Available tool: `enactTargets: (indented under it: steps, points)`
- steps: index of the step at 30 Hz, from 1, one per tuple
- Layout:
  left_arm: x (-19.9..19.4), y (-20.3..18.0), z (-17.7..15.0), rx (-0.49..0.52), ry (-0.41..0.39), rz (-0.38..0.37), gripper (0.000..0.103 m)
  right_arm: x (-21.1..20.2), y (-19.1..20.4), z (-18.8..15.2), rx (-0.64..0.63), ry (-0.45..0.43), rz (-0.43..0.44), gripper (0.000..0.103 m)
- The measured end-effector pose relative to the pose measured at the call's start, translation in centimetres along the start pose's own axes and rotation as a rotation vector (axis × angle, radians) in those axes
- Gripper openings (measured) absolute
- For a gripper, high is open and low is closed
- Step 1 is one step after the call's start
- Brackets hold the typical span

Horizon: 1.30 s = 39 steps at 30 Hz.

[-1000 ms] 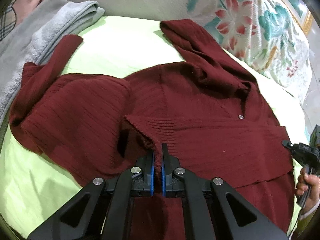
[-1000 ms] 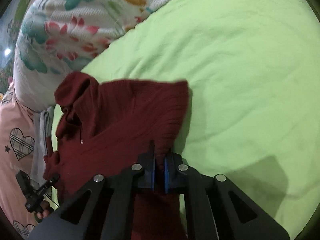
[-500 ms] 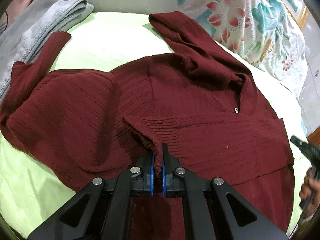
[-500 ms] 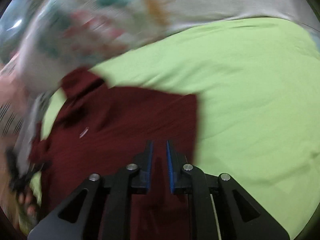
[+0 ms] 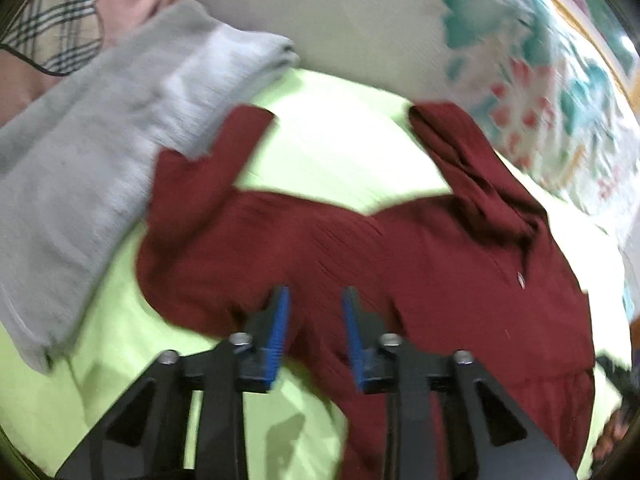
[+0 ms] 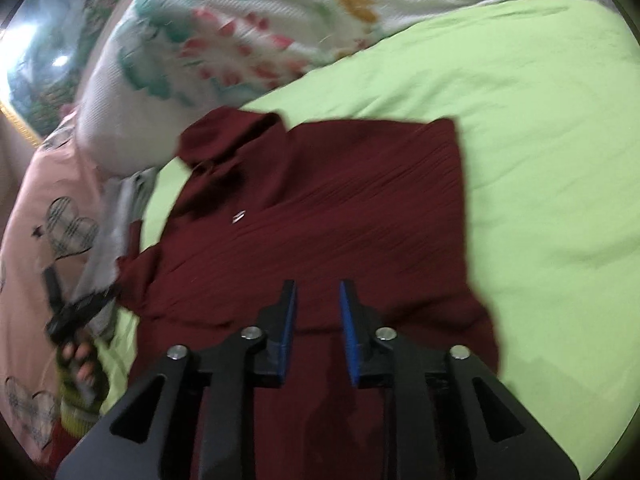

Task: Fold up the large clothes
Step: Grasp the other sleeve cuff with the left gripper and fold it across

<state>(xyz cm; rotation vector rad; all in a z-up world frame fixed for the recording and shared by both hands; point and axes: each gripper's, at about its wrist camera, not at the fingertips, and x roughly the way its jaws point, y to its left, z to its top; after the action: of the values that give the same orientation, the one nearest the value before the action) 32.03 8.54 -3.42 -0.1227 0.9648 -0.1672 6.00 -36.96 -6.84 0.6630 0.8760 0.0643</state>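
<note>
A dark red knit sweater (image 5: 440,264) lies on a lime green bed sheet (image 5: 332,152), its lower part folded up over the body. One sleeve (image 5: 224,148) reaches toward the far left, and the collar (image 5: 472,160) points to the far right. My left gripper (image 5: 314,304) is open and empty just above the sweater's near fold. In the right wrist view the sweater (image 6: 340,216) lies flat with a straight right edge. My right gripper (image 6: 318,300) is open and empty above its near part. The left gripper (image 6: 72,316) and the hand on it show at that view's left edge.
A folded grey towel (image 5: 92,152) lies at the left beside the sleeve. A floral pillow (image 5: 540,92) lies behind the sweater, also in the right wrist view (image 6: 224,52). Pink bedding with plaid hearts (image 6: 44,220) is at the far left. Bare green sheet (image 6: 552,160) spreads to the right.
Both grippers have opened and let go of the sweater's folded edge, the right one first. The fold now lies on the sweater. Both cameras have pulled back and are blurred by motion.
</note>
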Motion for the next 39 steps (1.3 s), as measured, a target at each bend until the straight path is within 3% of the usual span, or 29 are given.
enactTargets:
  steps: [5,13,14,15,16,20,28,32,39]
  points:
    - [2.9,2.9,5.0,-0.051,0.000,0.057,0.050,1.7,2.5,-1.5,-0.013,0.052,0.061,0.027]
    - [9.3,3.9,9.7,0.001,0.081,0.190,0.051,3.1,4.3,-2.2,-0.032,0.089,0.084,0.027]
    - [9.8,4.1,9.7,-0.004,0.087,0.195,0.040,3.1,4.4,-2.3,-0.033,0.091,0.086,0.027]
    - [10.1,4.2,9.7,-0.004,0.087,0.203,0.012,3.2,4.5,-2.3,-0.034,0.093,0.086,0.027]
    - [10.3,4.3,9.6,0.000,0.091,0.208,0.005,3.4,4.5,-2.4,-0.033,0.096,0.085,0.027]
    - [8.3,3.5,8.6,0.017,0.008,0.214,0.004,3.6,4.8,-2.9,-0.035,0.105,0.091,0.027]
    - [-0.5,-1.6,4.7,0.024,-0.148,0.076,0.004,2.9,5.3,-3.6,-0.033,0.091,0.123,0.027]
    - [-4.2,-7.6,1.5,0.075,-0.190,-0.039,0.004,2.3,5.2,-3.6,-0.026,0.074,0.139,0.027]
    - [-3.5,-19.6,-3.8,0.214,-0.177,-0.179,0.004,0.7,3.3,-3.4,0.025,0.029,0.128,0.027]
